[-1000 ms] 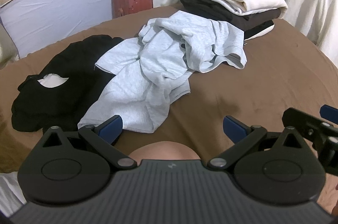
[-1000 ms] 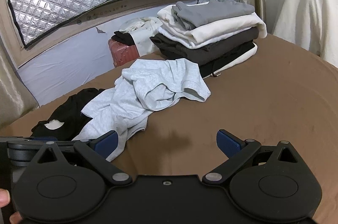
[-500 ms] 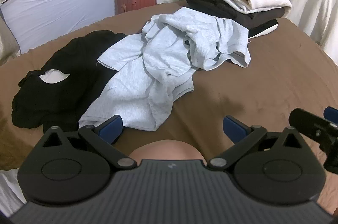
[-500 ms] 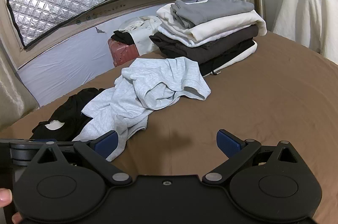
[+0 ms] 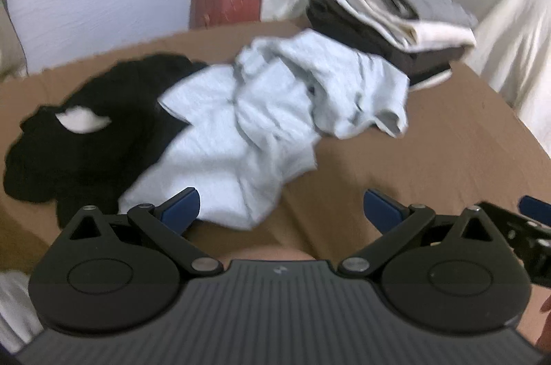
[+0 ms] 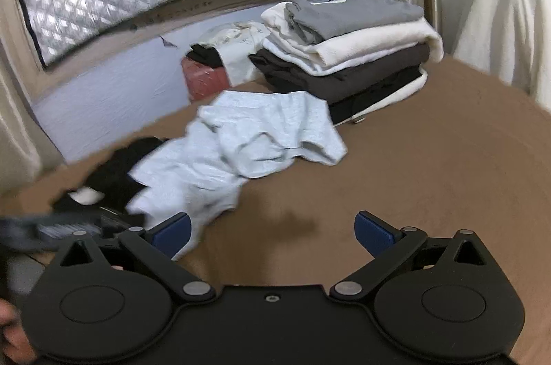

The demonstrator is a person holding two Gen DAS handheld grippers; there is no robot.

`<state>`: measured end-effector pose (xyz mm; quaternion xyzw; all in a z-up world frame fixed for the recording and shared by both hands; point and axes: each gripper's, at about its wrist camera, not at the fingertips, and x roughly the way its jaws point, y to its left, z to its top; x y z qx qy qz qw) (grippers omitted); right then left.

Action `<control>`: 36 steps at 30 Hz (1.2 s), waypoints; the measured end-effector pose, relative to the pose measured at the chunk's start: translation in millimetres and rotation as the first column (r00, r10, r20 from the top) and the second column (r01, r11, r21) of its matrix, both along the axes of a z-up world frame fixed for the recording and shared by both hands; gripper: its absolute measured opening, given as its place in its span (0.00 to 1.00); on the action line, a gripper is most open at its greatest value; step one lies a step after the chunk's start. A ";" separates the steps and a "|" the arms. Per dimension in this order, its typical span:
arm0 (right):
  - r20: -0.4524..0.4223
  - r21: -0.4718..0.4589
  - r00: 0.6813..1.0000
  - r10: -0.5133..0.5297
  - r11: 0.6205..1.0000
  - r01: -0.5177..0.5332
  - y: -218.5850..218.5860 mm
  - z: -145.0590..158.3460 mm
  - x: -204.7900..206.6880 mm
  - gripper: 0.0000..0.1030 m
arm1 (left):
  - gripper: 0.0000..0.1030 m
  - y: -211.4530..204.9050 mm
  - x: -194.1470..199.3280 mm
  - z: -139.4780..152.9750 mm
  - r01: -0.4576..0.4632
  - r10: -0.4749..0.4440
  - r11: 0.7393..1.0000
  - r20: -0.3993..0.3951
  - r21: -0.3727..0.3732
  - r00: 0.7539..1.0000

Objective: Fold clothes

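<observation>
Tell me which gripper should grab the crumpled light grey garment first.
Left, probably. The left gripper, open, has the light grey garment directly ahead; the right gripper, open too, faces mostly bare brown cover.

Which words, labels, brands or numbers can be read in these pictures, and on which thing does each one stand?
No text can be read.
Window frame: a row of small dark marks, too blurred to read.
Left gripper: a small pale mark on its body, a symbol and no letters.
Grey garment, black garment, folded stack: no print or label shows.

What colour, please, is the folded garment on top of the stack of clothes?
Grey folded garment; clearest in the right wrist view.
</observation>
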<state>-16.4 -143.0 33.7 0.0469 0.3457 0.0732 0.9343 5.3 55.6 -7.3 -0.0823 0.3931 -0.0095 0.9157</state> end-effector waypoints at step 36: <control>-0.074 0.371 0.994 0.085 0.927 -0.052 -61.9 -142.3 260.1 0.75 | 0.89 -24.5 226.0 -135.2 -0.180 0.104 0.957 -0.309 -0.229 0.945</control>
